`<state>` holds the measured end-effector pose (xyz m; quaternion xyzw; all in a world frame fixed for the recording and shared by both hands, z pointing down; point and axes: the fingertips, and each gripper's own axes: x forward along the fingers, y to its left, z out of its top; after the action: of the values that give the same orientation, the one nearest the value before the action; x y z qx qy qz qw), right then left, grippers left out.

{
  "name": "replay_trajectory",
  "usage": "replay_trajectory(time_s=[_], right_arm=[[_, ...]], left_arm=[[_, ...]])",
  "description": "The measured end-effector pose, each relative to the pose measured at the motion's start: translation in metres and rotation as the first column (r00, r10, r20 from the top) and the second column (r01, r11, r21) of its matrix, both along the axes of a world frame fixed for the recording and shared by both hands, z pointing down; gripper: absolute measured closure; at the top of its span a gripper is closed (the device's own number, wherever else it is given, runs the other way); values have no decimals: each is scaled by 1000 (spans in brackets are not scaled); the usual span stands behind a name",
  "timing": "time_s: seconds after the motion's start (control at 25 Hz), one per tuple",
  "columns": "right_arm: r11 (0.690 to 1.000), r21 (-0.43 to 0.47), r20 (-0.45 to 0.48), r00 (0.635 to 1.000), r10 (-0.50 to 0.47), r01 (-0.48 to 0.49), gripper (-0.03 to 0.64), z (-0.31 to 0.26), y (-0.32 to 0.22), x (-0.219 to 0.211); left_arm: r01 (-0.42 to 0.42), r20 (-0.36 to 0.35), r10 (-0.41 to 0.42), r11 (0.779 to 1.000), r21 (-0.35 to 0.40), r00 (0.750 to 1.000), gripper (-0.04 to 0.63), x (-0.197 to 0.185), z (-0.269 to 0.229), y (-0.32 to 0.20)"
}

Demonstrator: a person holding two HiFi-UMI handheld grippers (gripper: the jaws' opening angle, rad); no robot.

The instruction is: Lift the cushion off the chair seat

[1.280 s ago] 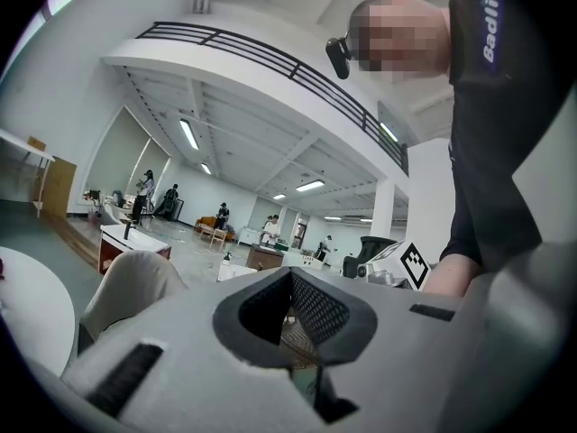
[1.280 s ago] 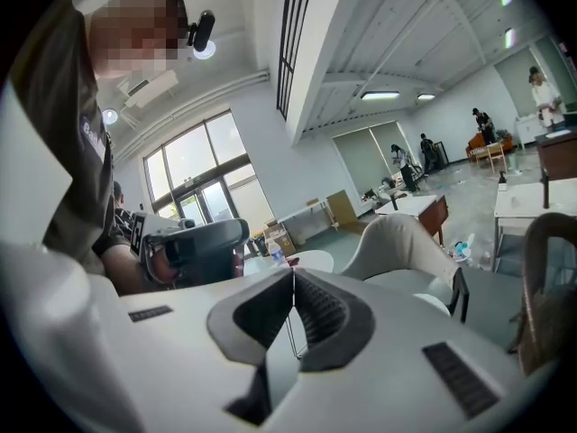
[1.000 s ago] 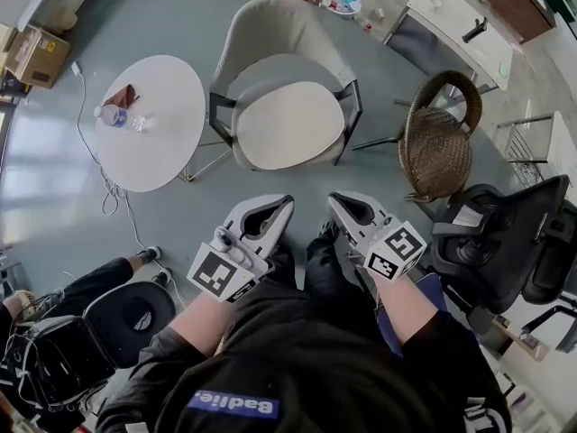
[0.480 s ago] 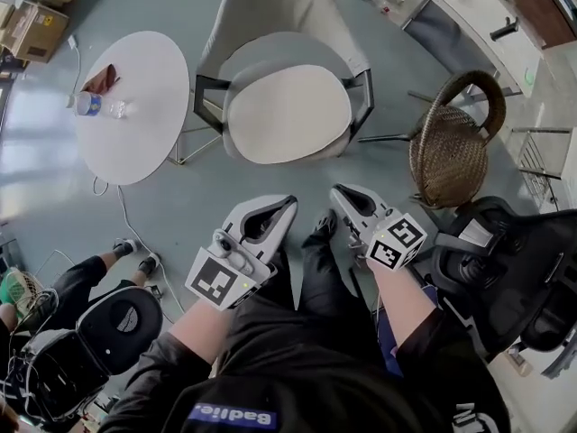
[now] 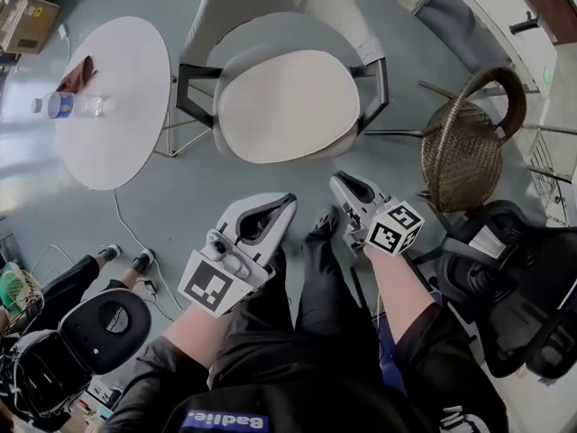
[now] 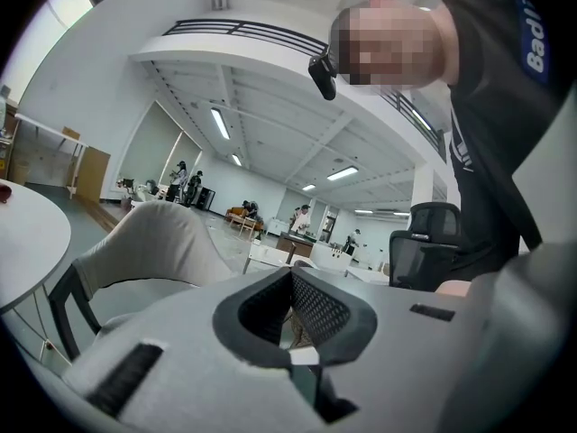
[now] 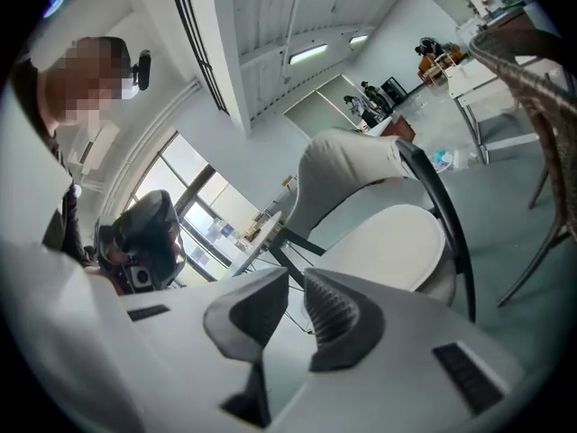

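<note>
A cream oval cushion (image 5: 288, 105) lies on the seat of a grey armchair (image 5: 261, 7) with black arm frames. Both grippers hover over the floor in front of the chair, short of the cushion's front edge and touching nothing. My left gripper (image 5: 287, 201) is shut and empty, and so is my right gripper (image 5: 335, 180). In the right gripper view the cushion (image 7: 388, 242) shows beyond the right gripper (image 7: 295, 278). In the left gripper view the left gripper (image 6: 291, 271) covers the seat, and only the armchair's back (image 6: 135, 237) shows.
A round white table (image 5: 113, 124) with a water bottle (image 5: 68, 105) stands left of the chair. A wicker chair (image 5: 469, 152) and a black office chair (image 5: 505, 278) are at the right. A seated person's legs (image 5: 99, 264) and black bags (image 5: 108, 323) are at lower left.
The head view has closed in on the armchair, which looks larger and nearer. Both grippers have dropped lower and the right one has rolled. Both stay shut.
</note>
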<state>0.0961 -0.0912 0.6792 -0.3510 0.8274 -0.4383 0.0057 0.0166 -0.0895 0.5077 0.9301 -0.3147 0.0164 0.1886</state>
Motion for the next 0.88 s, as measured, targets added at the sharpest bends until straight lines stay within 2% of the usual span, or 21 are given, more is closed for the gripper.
replay_trajectory(time_s=[0.2,0.4,0.72,0.88], right_arm=[[997,-69,30,999,36,-34,574,50,-11,1],[986,-154,57,995,76,-67,509,99,-13,-1],[929,-344,198,957,211,-134,432,157,-24,-10],[910,-389,236,939,250,-144,416,169,-32,-14]], left_arm=[[-15,3,15,1000,-5,1000,583,1,23,-9],[-30,2,30,1000,-5,1000,583,-2,41,-16],[-40,11,40,999,-27,999,583,-11,63,-17],[-42,11,43,998,-42,999,583,-16,72,-17]])
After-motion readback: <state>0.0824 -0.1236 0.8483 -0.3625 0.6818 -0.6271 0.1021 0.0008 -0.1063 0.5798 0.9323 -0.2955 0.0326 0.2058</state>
